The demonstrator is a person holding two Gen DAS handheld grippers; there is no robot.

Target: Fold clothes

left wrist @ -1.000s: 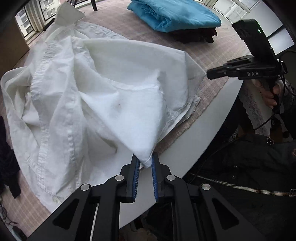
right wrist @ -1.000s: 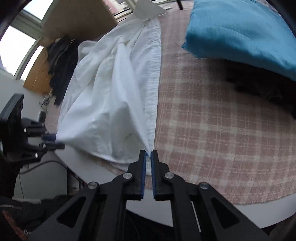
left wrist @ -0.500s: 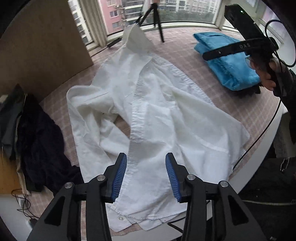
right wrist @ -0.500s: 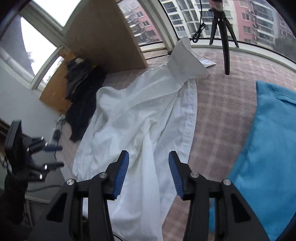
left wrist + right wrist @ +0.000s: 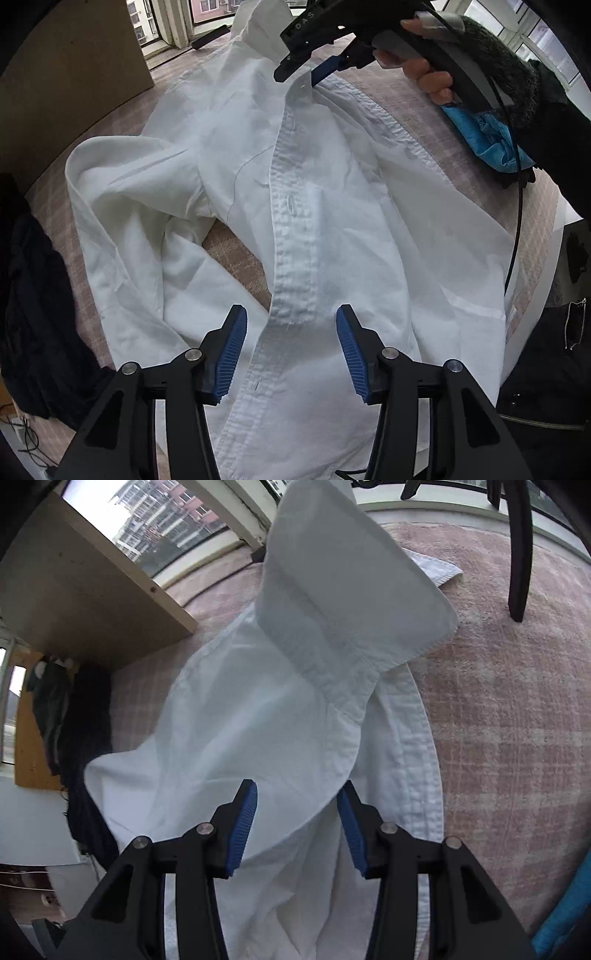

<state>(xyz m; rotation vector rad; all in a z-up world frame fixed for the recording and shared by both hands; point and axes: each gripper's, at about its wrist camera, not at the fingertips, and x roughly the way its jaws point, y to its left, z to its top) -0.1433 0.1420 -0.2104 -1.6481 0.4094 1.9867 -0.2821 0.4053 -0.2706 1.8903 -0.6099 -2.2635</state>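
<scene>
A white button-up shirt (image 5: 332, 206) lies spread front-up on a pink checked tablecloth (image 5: 236, 247), collar at the far end. My left gripper (image 5: 291, 350) is open, jaws wide apart, just above the button placket near the shirt's lower half. My right gripper (image 5: 297, 830) is open with shirt cloth between its jaws, right below the raised collar (image 5: 347, 590). In the left wrist view the right gripper (image 5: 314, 70) sits at the neck of the shirt.
A folded blue garment (image 5: 484, 133) lies at the table's right side behind the right hand. Dark clothes (image 5: 33, 314) hang at the left edge. A wooden board (image 5: 74, 579) and windows stand beyond the table. A tripod leg (image 5: 517, 554) stands at the far right.
Both grippers let go of the shirt's hem corners and opened. The left moved over the placket; the right moved up to the collar. The shirt now lies spread flat.
</scene>
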